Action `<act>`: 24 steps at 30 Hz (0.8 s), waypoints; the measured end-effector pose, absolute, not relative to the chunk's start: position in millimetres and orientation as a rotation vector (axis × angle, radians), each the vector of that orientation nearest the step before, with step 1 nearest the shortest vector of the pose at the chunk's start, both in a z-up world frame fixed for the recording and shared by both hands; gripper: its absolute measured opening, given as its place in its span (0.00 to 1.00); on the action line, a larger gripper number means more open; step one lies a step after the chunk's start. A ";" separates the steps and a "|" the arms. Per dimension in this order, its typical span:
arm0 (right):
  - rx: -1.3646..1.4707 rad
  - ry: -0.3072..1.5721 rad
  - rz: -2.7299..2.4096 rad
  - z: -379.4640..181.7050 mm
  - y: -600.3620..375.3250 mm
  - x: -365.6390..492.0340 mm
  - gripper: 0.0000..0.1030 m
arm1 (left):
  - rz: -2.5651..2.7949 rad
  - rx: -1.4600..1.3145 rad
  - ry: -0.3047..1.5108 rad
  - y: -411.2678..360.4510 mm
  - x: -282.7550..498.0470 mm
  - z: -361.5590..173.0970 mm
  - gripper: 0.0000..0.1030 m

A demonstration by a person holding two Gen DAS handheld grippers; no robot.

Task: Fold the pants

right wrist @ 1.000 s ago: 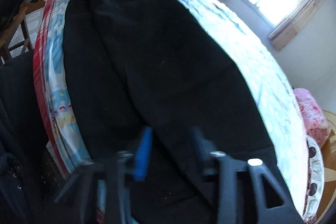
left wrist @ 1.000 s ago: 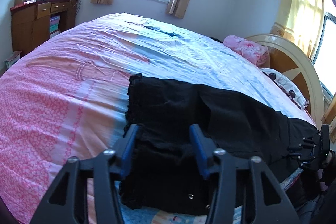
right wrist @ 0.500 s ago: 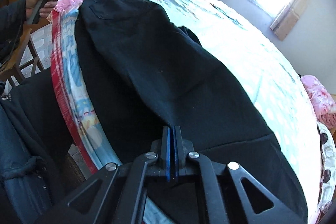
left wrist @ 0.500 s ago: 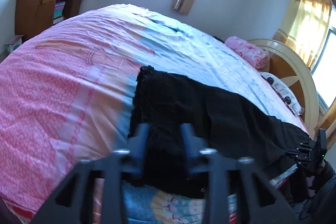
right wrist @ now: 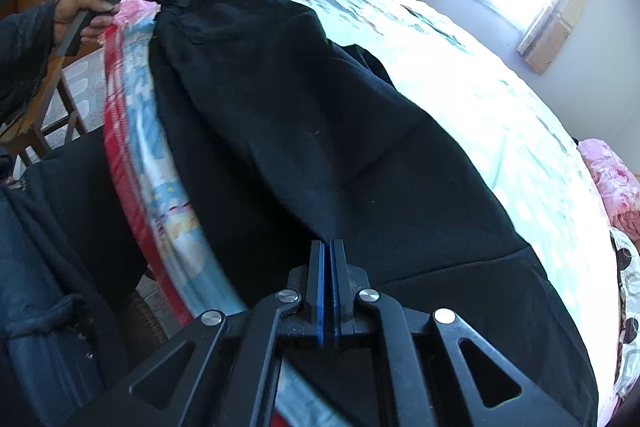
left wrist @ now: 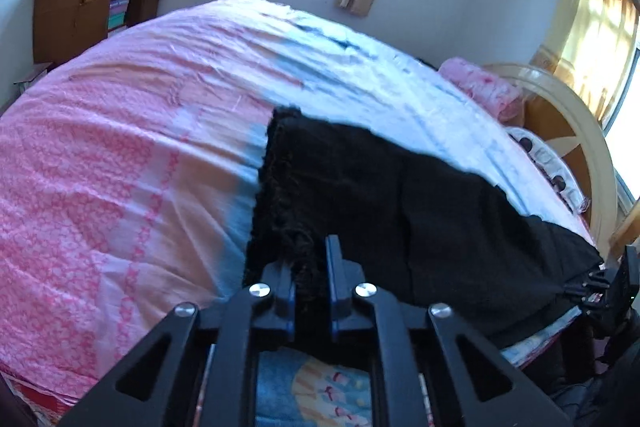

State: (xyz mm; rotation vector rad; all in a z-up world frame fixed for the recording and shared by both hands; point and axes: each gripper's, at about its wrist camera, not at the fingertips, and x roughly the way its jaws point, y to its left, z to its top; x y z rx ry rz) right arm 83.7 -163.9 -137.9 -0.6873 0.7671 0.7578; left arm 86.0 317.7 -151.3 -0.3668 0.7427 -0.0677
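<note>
Black pants (left wrist: 400, 195) are laid across a pink and blue bedspread (left wrist: 120, 155). Their gathered waistband is pinched between the closed jaws of the left gripper (left wrist: 311, 259). The far end of the pants is held by the right gripper (left wrist: 596, 283) at the frame's right edge, near a wooden headboard (left wrist: 576, 131).

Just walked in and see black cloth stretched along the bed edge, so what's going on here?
A person is folding black pants on the bed, a handheld gripper in each hand. The left gripper has just closed and pinches the gathered waistband end. The right gripper is shut on the fabric at the other end. The pants lie stretched between them along the near bed edge; no fold has been made yet.
</note>
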 end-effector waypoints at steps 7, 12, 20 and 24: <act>-0.649 0.850 0.805 -152.9 -164.5 73.3 0.02 | -0.046 -0.328 0.785 312.2 85.9 -169.5 0.11; -0.669 0.880 0.813 -167.2 -156.1 68.6 0.02 | -0.046 -0.333 0.773 314.3 83.8 -169.7 0.12; -0.672 0.874 0.832 -158.2 -152.1 57.5 0.02 | -0.040 -0.317 0.775 312.6 81.2 -166.3 0.12; -0.705 0.920 0.815 -181.3 -151.5 65.2 0.02 | -0.048 -0.335 0.776 315.9 81.3 -172.5 0.13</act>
